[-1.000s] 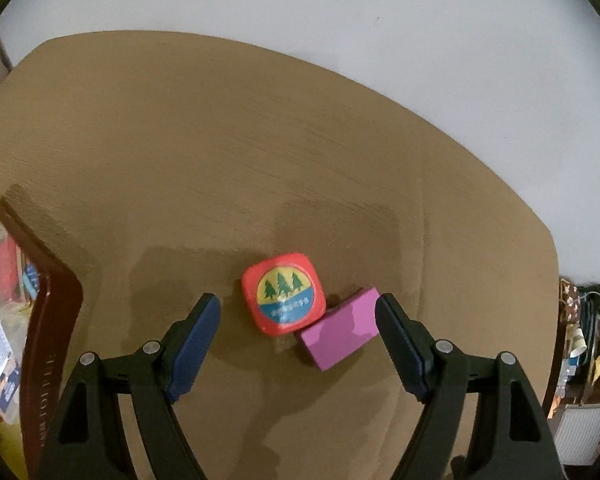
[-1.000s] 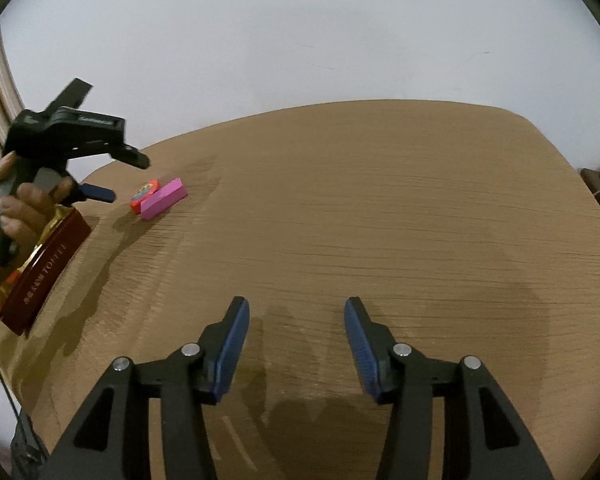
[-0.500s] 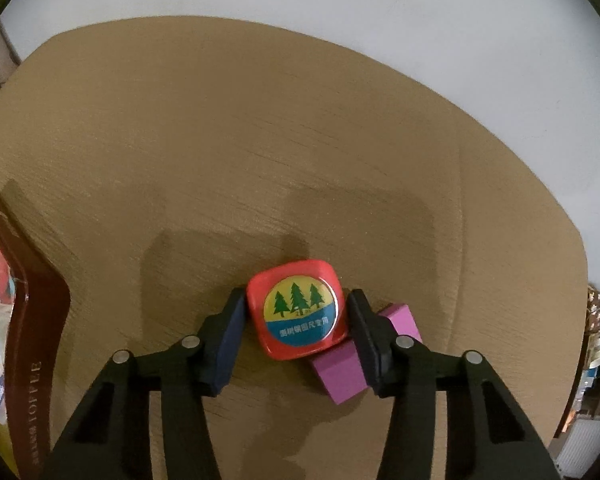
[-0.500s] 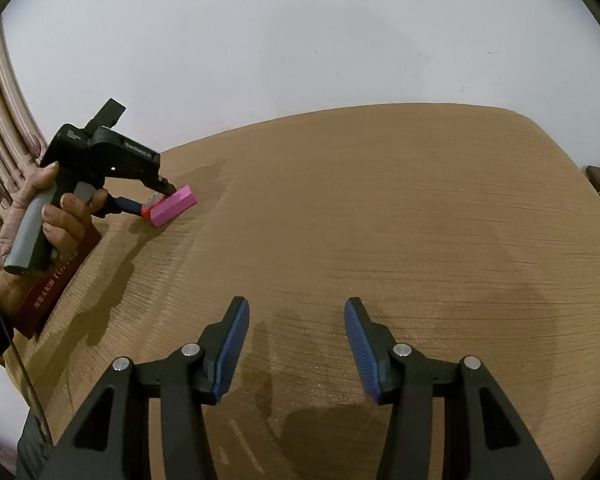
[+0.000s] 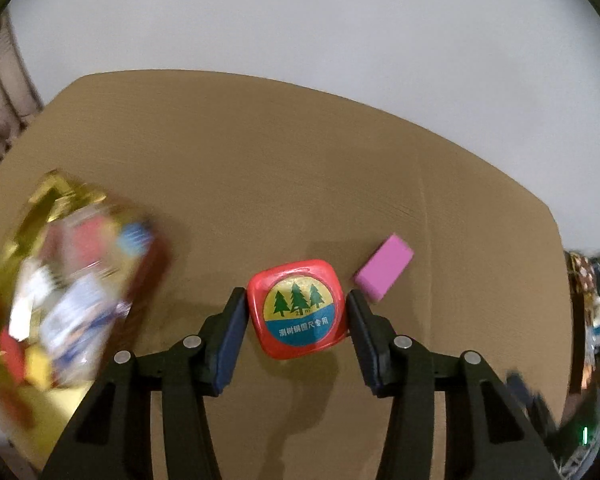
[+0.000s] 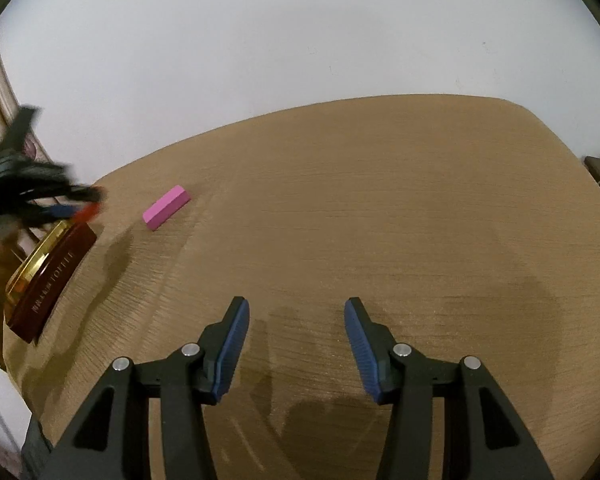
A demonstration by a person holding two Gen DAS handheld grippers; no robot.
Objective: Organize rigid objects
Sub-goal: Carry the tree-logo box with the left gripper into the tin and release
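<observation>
The worktop [image 6: 380,208] is a brown wood-grain surface with rounded corners, set against a pale wall. It serves as the landmark for all placements below.

At the worktop's left edge stands an open dark red tin [image 6: 52,276] with a gold rim and gold lettering on its side. In the left wrist view its contents are blurred and cannot be identified.

The left hand-held gripper [image 5: 296,312] is clamped on the red tape measure [image 5: 298,308], one blue pad pressed against each of its opposite sides. The tape measure is a rounded square red case. Its face carries a round label with three green trees on yellow above a blue band of white characters. The face points toward the camera and the trees read upright. It is carried clear above the worktop, its shadow falling below it. In the right wrist view it sits near the tin, heavily blurred.

The right hand-held gripper [image 6: 297,344] stands open over bare worktop with nothing between its jaws.

The pink block [image 5: 384,267] lies flat on the worktop, apart from the tape measure. Its long axis runs diagonally.
</observation>
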